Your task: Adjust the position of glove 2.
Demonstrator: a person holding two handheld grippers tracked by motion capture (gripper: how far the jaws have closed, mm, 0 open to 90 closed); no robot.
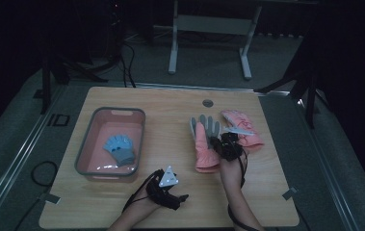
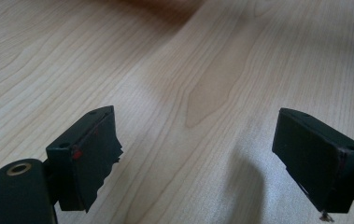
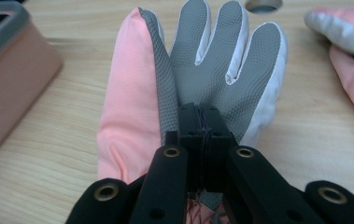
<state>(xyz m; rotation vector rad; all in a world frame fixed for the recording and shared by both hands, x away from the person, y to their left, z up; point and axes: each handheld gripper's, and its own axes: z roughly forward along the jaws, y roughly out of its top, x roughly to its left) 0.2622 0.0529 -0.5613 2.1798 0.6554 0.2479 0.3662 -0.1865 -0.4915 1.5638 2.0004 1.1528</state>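
Nearest the person, the left gripper (image 1: 182, 198) rests low over the bare tabletop (image 1: 180, 144) at its near edge, its jaws spread wide with nothing between them; in the left gripper view just wood grain lies between the two black pads.

A little farther in, the right gripper (image 1: 217, 142) is seen with its jaws pressed together on the pink glove (image 3: 184, 88), pinching it at the heel of the grey palm, near the cuff. The step in hand is judged to be the carrying of this glove, probably toward the pink bin (image 1: 86, 144) at the left, where a blue glove (image 1: 120, 148) already lies. For this to go well, the pinch should be kept firm and deep in the fabric, since a thin fold could slip out; the glove should be lifted clear of the tabletop before it is carried sideways, so that the dangling fingers are not dragged or caught on the bin's grey rim; the jaws should be opened only once the glove hangs over the bin's middle.

The glove's long axis runs from cuff to fingertips, away from the person: cuff near, grey fingers pointing toward the far edge, palm side up.

Beyond and to the right a second pink glove (image 1: 240, 126) lies just beside it, and farther still a round hole (image 1: 207, 103) is set in the tabletop
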